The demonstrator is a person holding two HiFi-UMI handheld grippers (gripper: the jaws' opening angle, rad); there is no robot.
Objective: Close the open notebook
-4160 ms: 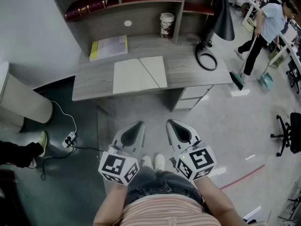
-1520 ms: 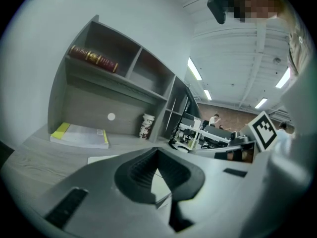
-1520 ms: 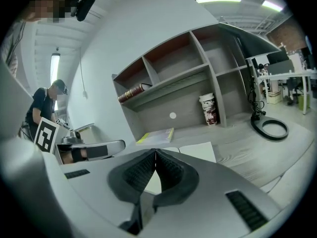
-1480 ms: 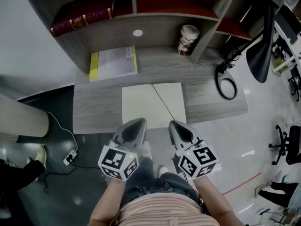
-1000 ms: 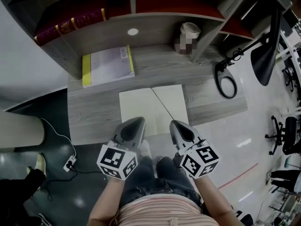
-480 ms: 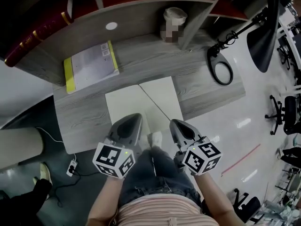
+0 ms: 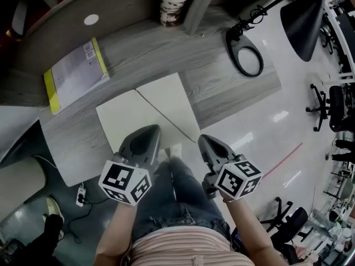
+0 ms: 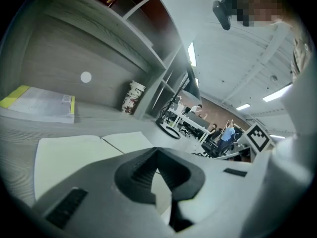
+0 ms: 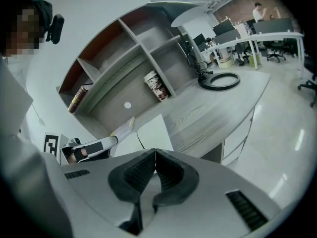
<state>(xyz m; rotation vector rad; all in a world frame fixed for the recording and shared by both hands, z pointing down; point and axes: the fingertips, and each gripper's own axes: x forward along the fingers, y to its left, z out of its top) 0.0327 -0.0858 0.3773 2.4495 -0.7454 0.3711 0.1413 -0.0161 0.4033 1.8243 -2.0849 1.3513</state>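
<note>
Left hand-held gripper (image 7: 148,129), right hand-held gripper (image 7: 204,139) nearer notebook (image 7: 145,111), tilted down.

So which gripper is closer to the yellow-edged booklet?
Left. The left gripper is at the left page of the open notebook, on the side of the booklet; the right gripper is off its right corner, farther away.

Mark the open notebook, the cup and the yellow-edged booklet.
open notebook (image 7: 126,121): head view, on its left page.
cup (image 7: 172,10): head view, on its printed side.
yellow-edged booklet (image 7: 77,71): head view, middle of its cover.
</note>
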